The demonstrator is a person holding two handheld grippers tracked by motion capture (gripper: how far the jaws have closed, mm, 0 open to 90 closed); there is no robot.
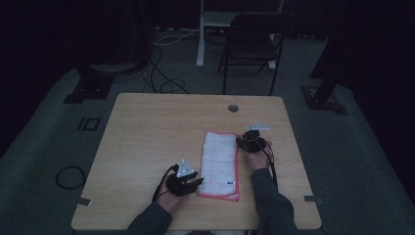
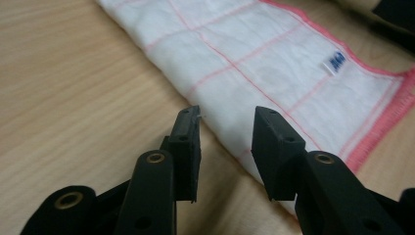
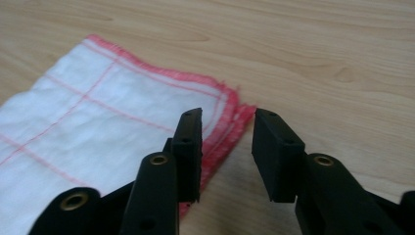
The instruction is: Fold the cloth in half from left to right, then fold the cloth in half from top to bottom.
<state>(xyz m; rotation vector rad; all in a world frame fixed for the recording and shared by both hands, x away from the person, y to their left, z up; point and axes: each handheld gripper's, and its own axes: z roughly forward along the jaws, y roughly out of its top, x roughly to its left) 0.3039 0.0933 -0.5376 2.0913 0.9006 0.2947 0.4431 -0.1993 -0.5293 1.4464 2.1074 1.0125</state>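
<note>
The folded cloth (image 1: 219, 164) is flanked by both grippers. The left gripper (image 2: 226, 128) and right gripper (image 3: 226, 128) are held wide, nothing gripped, so the fold lies free.

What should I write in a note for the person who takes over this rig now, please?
Left gripper: open, holds nothing, at the folded long edge of the cloth, near end.
Right gripper: open, holds nothing, at the cloth's red-hemmed corner on the far right.
Cloth: lies flat on the table, folded into a long strip, hems stacked.
Done: the cloth is folded and released.
Left: probably one more fold across its length, if a smaller packet is wanted.
</note>
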